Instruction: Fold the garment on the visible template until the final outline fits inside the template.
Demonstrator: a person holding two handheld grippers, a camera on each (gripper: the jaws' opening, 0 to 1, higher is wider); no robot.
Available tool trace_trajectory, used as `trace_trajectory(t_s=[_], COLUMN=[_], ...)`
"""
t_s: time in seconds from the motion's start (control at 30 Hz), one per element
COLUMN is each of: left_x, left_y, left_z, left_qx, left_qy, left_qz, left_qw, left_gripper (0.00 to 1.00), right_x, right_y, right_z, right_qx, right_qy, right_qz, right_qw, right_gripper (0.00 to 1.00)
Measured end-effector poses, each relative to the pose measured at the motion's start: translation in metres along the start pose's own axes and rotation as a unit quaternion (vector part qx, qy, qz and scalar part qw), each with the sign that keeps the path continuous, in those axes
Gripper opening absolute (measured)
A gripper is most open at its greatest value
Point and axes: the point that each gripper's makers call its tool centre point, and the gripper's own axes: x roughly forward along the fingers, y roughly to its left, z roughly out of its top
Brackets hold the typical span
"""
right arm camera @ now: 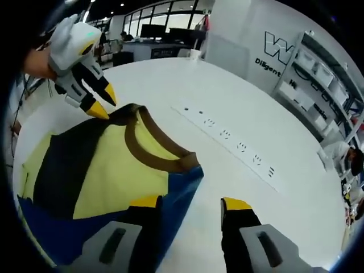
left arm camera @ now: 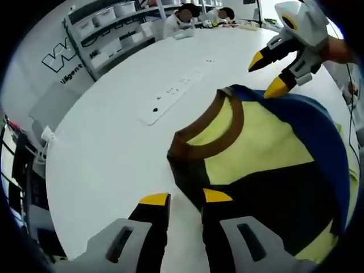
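I am holding my left tool (left arm camera: pixel 186 198) with its yellow-tipped jaws parted at the dark shoulder edge of the soft yellow, blue and black T-shirt with a brown ribbed collar (left arm camera: pixel 250 153), gripping nothing. The cloth is lying flat on the smooth white round counter (left arm camera: pixel 114 142). My right tool (right arm camera: pixel 190 202) is hovering open over the blue sleeve, also empty. Shelving with pale plastic bins (left arm camera: pixel 108 40) is standing behind; what they contain I cannot tell. A long white strip with small dark marks (right arm camera: pixel 239 149) is lying beside the shirt.
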Motion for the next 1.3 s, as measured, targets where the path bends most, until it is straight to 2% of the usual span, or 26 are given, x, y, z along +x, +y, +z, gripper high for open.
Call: trace_trajectory(t_s=[0.17, 0.4, 0.67, 0.77, 0.93, 1.07, 1.13, 1.3], left_x=[-0.012, -0.028, -0.049, -0.058, -0.073, -0.087, -0.095, -0.107], left_y=[-0.005, -0.008, -0.016, -0.018, -0.023, -0.026, -0.030, -0.035], left_z=[-0.002, -0.008, -0.015, -0.017, -0.020, -0.015, -0.011, -0.019], left_qx=[0.002, 0.000, -0.001, -0.018, -0.009, -0.021, -0.041, -0.021], left_qy=[-0.002, -0.003, -0.009, -0.016, -0.020, -0.039, -0.059, -0.057], left_qz=[-0.002, 0.001, 0.002, 0.000, 0.004, 0.007, 0.005, 0.015], left_qw=[1.0000, 1.0000, 1.0000, 0.9997, 0.9997, 0.9990, 0.9974, 0.9981], left_gripper=[0.29, 0.28, 0.29, 0.32, 0.38, 0.45, 0.49, 0.54], right_x=[-0.011, -0.029, -0.047, -0.054, -0.067, -0.078, -0.083, -0.089], right_y=[0.003, 0.013, 0.024, 0.027, 0.033, 0.039, 0.043, 0.051], right_z=[-0.004, -0.007, -0.002, 0.000, 0.007, 0.015, 0.018, 0.020], right_qx=[0.019, 0.016, 0.016, 0.016, 0.012, 0.007, 0.005, 0.001], right_qy=[-0.006, -0.009, -0.020, -0.025, -0.036, -0.050, -0.057, -0.064], right_qz=[0.008, 0.011, 0.012, 0.012, 0.015, 0.016, 0.019, 0.023], right_qw=[0.9998, 0.9998, 0.9996, 0.9995, 0.9992, 0.9986, 0.9982, 0.9977], right_gripper=[0.49, 0.52, 0.55, 0.57, 0.62, 0.66, 0.68, 0.70])
